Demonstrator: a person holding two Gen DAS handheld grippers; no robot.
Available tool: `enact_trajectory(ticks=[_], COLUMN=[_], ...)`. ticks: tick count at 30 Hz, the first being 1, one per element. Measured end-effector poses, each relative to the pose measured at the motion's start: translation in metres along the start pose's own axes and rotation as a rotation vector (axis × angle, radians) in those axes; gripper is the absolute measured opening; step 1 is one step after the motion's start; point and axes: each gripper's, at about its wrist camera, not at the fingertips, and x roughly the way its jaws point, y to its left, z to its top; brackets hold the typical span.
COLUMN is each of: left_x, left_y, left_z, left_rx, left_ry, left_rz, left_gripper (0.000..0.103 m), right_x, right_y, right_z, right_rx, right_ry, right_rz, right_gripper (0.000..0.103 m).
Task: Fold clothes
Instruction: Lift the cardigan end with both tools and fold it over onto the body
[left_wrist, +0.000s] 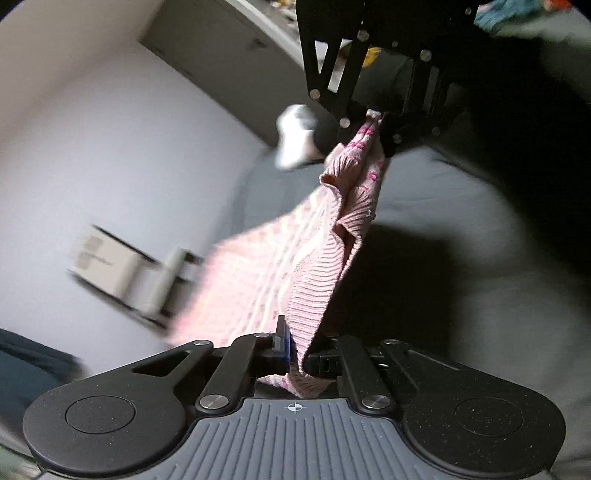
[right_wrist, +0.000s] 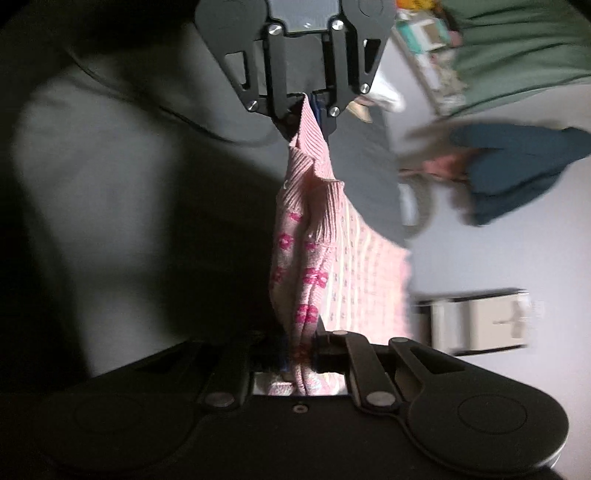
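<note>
Left tongs (left_wrist: 295, 354), nearest in the left wrist view, clenched on the ribbed hem of a pink knit garment (left_wrist: 280, 258); fabric pinched between the pads and bunched just behind them; garment stretched taut in mid-air from there up to the right tongs (left_wrist: 375, 123), likewise clamped on a corner patterned with darker pink flowers; loose panel of the knit hanging and blurred to one side. Right wrist view: right tongs (right_wrist: 301, 356) gripping the flowered edge of the pink knit garment (right_wrist: 314, 236); cloth rising as a folded, twisted band to the left tongs (right_wrist: 308, 107), closed on the ribbed hem. Beneath and behind the garment, a grey bed (left_wrist: 461, 229), partly in deep shadow; a white sock (left_wrist: 295, 136) near the far tongs, blurred. Farther off, a pale wall (left_wrist: 122, 155); a beige box-like object (right_wrist: 484, 321), blurred; a dark blue cloth (right_wrist: 517, 166) and a green cloth (right_wrist: 517, 55) at the edge.
</note>
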Motion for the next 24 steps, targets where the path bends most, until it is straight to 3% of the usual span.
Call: enact_trajectory(ticks=[2,5,8,12,17,24], left_x=[-0.005,0.005,0.017,0.04,0.104,0.207], left_y=[-0.005,-0.003,0.014,0.069,0.126,0.165], left_z=[-0.004,-0.011,-0.011,-0.001,0.008,-0.011], left_rx=[-0.025,-0.025,-0.031,-0.083,-0.105,-0.24], left_ry=[0.023,0.049,0.056,0.053,0.09,0.214], left_rz=[-0.084,-0.13,-0.11,-0.075,-0.046,-0.105], left_gripper=[0.005,0.005,0.006,0.006,0.006,0.006], right_x=[-0.006,-0.002,0.007,0.023,0.061,0.151], right_y=[0.009,0.011,-0.009,-0.066,-0.128,-0.178], right_z=[0.003,0.005,0.004,-0.004,-0.014,-0.037], right_rx=[0.002,0.033,0.069,0.159,0.212,0.274], right_ry=[0.002,0.005,0.008,0.018,0.049,0.081], right_rz=[0.084,0.181,0.179,0.172,0.166,0.255], right_gripper=[0.011,0.011,0.012,0.012,0.012,0.014])
